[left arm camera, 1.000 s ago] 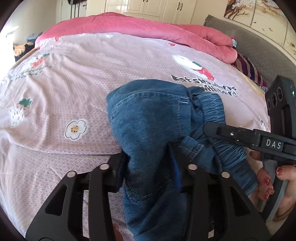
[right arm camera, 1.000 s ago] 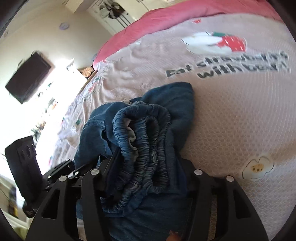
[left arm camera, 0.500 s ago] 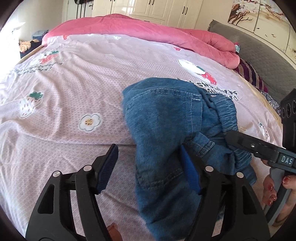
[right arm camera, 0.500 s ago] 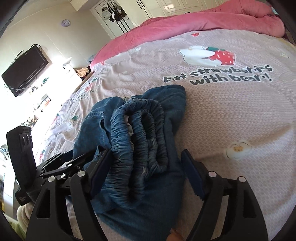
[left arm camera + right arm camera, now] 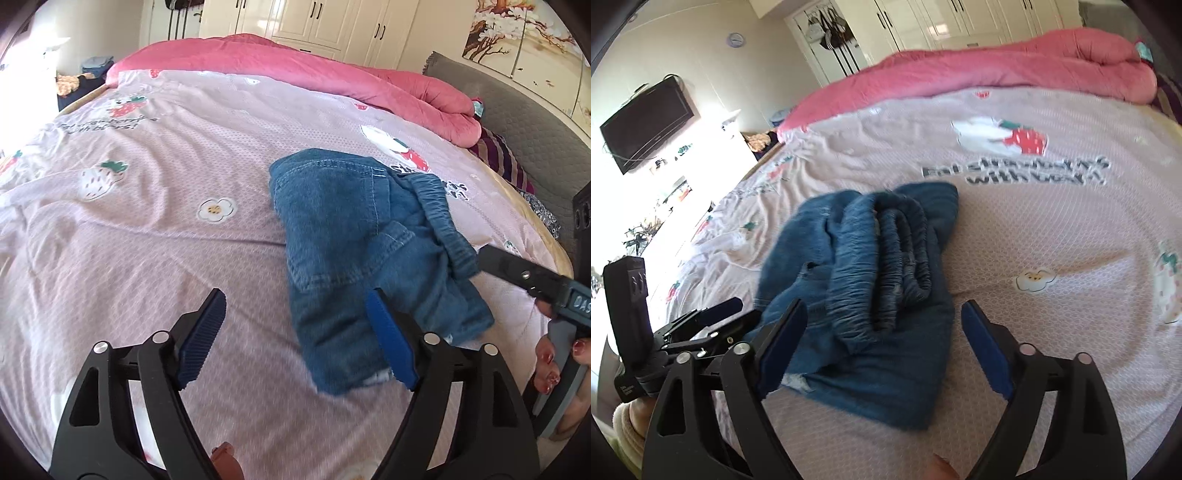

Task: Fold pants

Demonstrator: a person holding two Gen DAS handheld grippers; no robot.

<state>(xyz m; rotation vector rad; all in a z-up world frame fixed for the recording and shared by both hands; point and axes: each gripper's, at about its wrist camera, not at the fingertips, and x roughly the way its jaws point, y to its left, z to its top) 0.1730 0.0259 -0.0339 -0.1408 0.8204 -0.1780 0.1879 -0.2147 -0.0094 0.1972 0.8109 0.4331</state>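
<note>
The blue denim pants (image 5: 354, 243) lie folded in a compact bundle on the pink printed bedsheet (image 5: 155, 236); their elastic waistband (image 5: 886, 258) shows on top in the right wrist view. My left gripper (image 5: 295, 325) is pulled back from the bundle's near edge, its jaws still opening, with only sheet and a corner of denim lying under the gap. My right gripper (image 5: 882, 336) hovers just off the bundle's near side, jaws opening too, its pads clear of the cloth. Each gripper shows in the other's view: the right gripper (image 5: 532, 280) and the left gripper (image 5: 701, 332).
A rolled pink duvet (image 5: 332, 77) lies along the far side of the bed. A grey headboard (image 5: 524, 122) and a striped pillow (image 5: 498, 158) are at the right. A hand with red nails (image 5: 554, 362) holds the right gripper. A wall TV (image 5: 646, 125) and wardrobes (image 5: 942, 18) stand beyond the bed.
Both grippers let go of the folded pants, opened wide and drew back and up. The bundle stays on the sheet.
</note>
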